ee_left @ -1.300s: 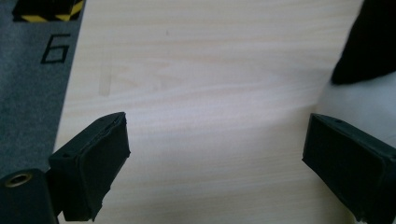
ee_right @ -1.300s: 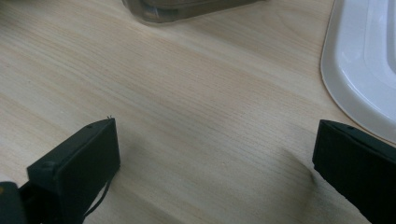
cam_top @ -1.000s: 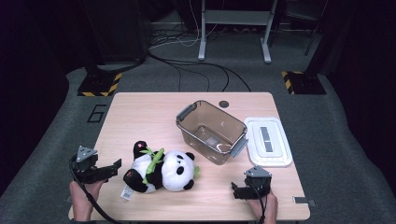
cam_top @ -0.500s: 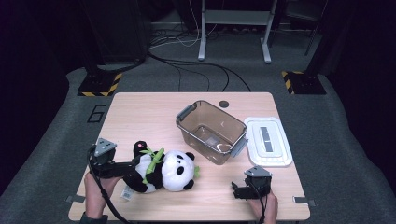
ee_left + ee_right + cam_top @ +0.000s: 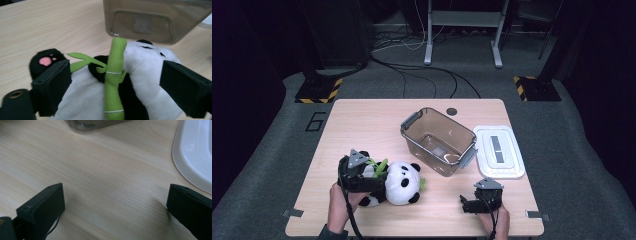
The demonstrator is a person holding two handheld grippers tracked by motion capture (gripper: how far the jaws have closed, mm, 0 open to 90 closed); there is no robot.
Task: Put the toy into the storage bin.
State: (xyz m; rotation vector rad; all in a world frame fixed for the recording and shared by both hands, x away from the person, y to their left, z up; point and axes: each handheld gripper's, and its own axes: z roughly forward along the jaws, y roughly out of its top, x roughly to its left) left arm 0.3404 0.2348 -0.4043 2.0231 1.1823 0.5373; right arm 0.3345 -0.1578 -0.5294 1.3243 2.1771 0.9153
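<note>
- Panda plush (image 5: 399, 182) is lying on the desk (image 5: 362, 125), just beside the near left corner of the brown bin (image 5: 439, 141).
- Left claw (image 5: 113, 82) is straddling the panda's body and green bamboo stalk (image 5: 113, 75); its jaws have just been closing, pads not yet pressing.
- Right claw (image 5: 113, 202) is resting open over bare desk, near the bin's front right corner.
- White lid (image 5: 499, 150) is lying right of the bin.
</note>
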